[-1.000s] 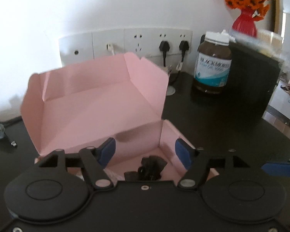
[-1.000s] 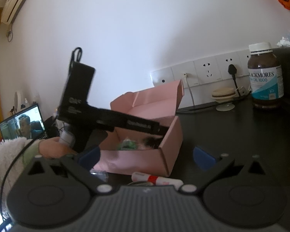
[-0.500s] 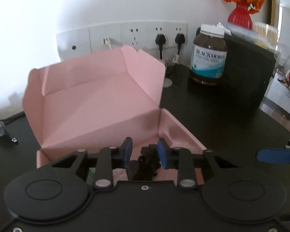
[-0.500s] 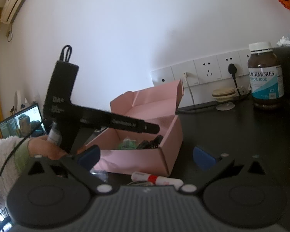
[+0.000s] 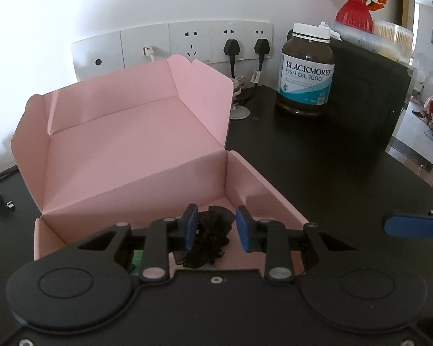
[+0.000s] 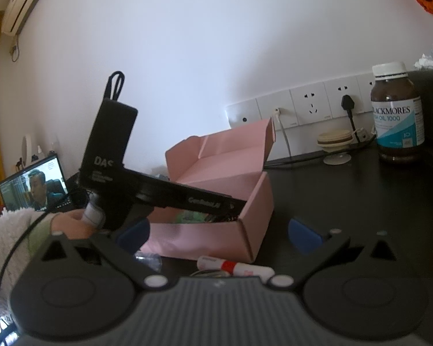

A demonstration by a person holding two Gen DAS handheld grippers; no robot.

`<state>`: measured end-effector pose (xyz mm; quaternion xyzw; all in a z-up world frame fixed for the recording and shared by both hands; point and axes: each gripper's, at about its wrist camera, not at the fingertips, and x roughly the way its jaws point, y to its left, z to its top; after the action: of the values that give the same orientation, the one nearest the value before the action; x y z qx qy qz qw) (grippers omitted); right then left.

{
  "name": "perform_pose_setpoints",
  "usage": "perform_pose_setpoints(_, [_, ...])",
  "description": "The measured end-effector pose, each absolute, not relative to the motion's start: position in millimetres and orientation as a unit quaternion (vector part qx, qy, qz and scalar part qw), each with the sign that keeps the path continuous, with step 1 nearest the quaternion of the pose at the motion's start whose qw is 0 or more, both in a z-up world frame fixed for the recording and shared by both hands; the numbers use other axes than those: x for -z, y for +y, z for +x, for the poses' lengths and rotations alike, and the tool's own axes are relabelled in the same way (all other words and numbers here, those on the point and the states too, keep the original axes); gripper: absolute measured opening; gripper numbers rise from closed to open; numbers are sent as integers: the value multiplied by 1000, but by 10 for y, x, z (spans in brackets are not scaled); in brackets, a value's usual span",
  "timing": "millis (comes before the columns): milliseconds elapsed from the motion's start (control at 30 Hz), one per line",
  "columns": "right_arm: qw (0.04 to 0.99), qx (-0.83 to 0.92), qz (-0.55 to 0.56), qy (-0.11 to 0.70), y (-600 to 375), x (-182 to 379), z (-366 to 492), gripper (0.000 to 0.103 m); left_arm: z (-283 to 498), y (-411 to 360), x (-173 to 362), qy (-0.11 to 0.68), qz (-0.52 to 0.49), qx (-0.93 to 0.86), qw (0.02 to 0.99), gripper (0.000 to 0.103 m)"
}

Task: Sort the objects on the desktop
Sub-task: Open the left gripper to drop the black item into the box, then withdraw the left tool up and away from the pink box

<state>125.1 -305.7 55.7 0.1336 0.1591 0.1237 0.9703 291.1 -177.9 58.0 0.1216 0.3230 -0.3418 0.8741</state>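
Left gripper (image 5: 213, 227) narrowed, one pink box (image 5: 135, 155)

pink box (image 5: 135, 147): matt folded card, smooth | black bundle (image 5: 209, 238): crumpled sheer cloth | tabletop (image 5: 317, 155): dark, smooth, faint sheen | fish oil bottle (image 5: 304, 69): glossy brown, white plastic cap, paper label | fingers (image 5: 190, 226): blue pads, matt | sleeve (image 6: 5, 248): white fleecy cloth | vase (image 5: 355, 11): glossy red

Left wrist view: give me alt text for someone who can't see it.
The left gripper reaches into an open pink box on a black table, its blue pads either side of a crumpled black item. A fish oil bottle stands behind, right, below wall sockets.
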Motion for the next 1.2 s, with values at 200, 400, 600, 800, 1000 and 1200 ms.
perform_pose_setpoints(200, [970, -124, 135, 160, -3054, -557, 1252, 102, 2821, -1700, -704, 288, 110, 346, 886, 54])
perform_pose_setpoints(400, [969, -124, 137, 162, -3060, -554, 1269, 102, 2746, -1535, -886, 248, 101, 338, 902, 75])
perform_pose_setpoints(600, [968, -123, 145, 166, -3084, -544, 1294, 102, 2763, -1167, -981, 229, 76, 310, 920, 90])
perform_pose_setpoints(800, [967, -123, 148, 168, -3101, -537, 1303, 102, 2809, -876, -893, 237, 78, 278, 928, 95])
perform_pose_setpoints(1000, [966, -121, 150, 170, -3110, -533, 1313, 102, 2821, -665, -740, 251, 86, 255, 930, 95])
perform_pose_setpoints(1200, [966, -121, 152, 172, -3117, -529, 1320, 102, 2756, -521, -632, 253, 95, 240, 932, 95])
